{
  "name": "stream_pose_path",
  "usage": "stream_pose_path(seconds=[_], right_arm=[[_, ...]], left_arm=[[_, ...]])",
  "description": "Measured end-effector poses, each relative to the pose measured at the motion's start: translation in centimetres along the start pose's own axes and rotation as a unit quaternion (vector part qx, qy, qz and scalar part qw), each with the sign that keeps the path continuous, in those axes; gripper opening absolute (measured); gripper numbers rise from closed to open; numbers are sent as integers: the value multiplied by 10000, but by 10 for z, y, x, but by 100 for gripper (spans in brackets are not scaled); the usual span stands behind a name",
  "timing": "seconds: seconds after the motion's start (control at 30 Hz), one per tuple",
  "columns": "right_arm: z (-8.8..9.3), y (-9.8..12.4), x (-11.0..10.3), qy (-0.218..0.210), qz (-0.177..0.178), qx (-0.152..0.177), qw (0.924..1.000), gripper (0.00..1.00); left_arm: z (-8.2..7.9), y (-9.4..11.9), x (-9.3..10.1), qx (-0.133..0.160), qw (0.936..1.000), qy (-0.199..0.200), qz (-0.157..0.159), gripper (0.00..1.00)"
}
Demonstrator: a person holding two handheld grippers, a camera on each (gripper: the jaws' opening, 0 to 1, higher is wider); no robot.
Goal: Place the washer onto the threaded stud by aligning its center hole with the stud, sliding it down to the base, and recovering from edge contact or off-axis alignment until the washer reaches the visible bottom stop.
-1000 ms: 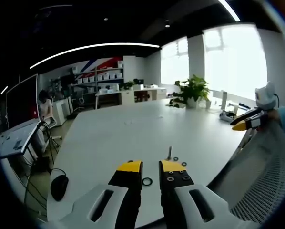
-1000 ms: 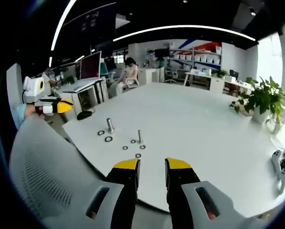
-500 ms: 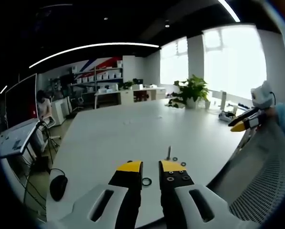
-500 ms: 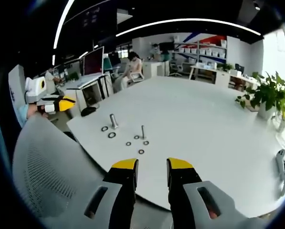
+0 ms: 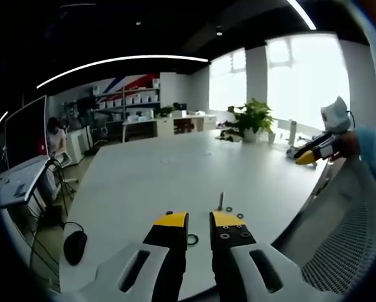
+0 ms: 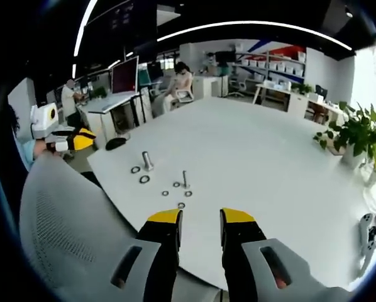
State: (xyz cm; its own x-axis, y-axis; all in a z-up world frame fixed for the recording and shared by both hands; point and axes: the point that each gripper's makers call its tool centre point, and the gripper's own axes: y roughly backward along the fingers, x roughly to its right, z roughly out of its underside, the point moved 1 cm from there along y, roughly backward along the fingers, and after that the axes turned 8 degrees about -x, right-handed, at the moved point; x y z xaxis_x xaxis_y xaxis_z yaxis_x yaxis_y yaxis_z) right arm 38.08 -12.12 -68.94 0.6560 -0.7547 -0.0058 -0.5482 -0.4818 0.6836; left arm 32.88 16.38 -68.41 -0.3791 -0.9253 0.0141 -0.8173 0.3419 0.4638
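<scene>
Standing upright on the white table [image 6: 282,157] are two studs: a thin threaded stud [image 6: 184,179] and a thicker bolt [image 6: 147,161] off to its left in the right gripper view, both with their long axes vertical, tips pointing up. Six washers lie flat around them (counted in the right gripper view): four small washers [image 6: 181,205] ringed close about the thin stud, and two larger rings [image 6: 144,179] beside the thick bolt. None is on a stud.

Nearest the camera, the right gripper [image 6: 199,219] hovers short of the table edge, jaws parted by a narrow gap, holding nothing. In the left gripper view, the left gripper [image 5: 199,219] sits likewise, slightly parted and empty, with the thin stud just beyond its right fingertip. A mesh chair back [image 6: 68,220] stands between the two grippers.
</scene>
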Motion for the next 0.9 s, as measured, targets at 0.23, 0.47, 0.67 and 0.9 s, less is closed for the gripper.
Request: stream_pose_path(seconds=[0.23, 0.47, 0.67, 0.9], right_arm=[[-17, -9, -4, 330, -163, -42, 9993, 26], [-33, -17, -3, 540, -265, -37, 9982, 26], [-46, -24, -6, 592, -579, 8, 9966, 26], [-56, -34, -6, 744, -664, -53, 9950, 26]], left_arm=[[-2, 1, 1, 17, 10000, 1, 1, 11], [0, -1, 3, -44, 10000, -40, 68, 11], [0, -1, 3, -47, 10000, -50, 62, 11], [1, 0, 4, -69, 9999, -59, 45, 11]])
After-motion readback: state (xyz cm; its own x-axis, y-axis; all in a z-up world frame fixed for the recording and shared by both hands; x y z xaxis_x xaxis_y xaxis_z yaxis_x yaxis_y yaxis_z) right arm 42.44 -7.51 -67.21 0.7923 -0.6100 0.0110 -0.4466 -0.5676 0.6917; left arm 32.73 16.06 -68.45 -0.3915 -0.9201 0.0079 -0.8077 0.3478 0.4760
